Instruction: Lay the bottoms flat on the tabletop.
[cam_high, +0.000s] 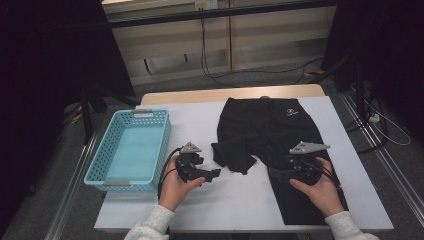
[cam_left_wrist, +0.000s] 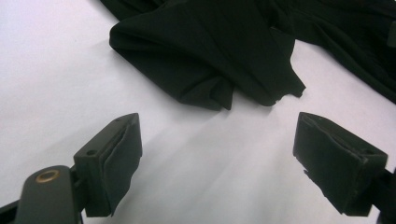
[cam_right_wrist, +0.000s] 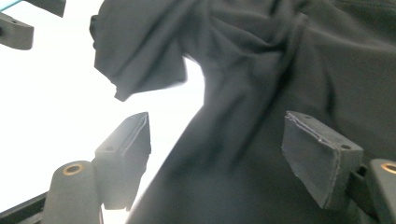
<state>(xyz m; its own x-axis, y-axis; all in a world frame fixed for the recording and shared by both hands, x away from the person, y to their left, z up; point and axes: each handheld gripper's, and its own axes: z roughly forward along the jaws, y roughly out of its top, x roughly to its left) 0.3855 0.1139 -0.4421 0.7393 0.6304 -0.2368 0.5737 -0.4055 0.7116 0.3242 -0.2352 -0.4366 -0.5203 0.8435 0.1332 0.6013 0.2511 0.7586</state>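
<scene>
Black trousers (cam_high: 272, 135) lie spread on the white-covered bench (cam_high: 200, 120), waistband at the far edge, one leg running toward the person's right hand and the other leg crumpled up into a folded bunch near the middle. Just left of that bunch hovers the left gripper (cam_high: 212, 173) — its fingers (cam_left_wrist: 109, 161) stand wide apart over bare bench, holding nothing. Over the straight leg sits the right gripper (cam_right_wrist: 219, 158), fingers (cam_right_wrist: 317, 156) likewise spread with the cloth beneath them — and a turquoise basket (cam_high: 107, 145) stands at the bench's left side.
</scene>
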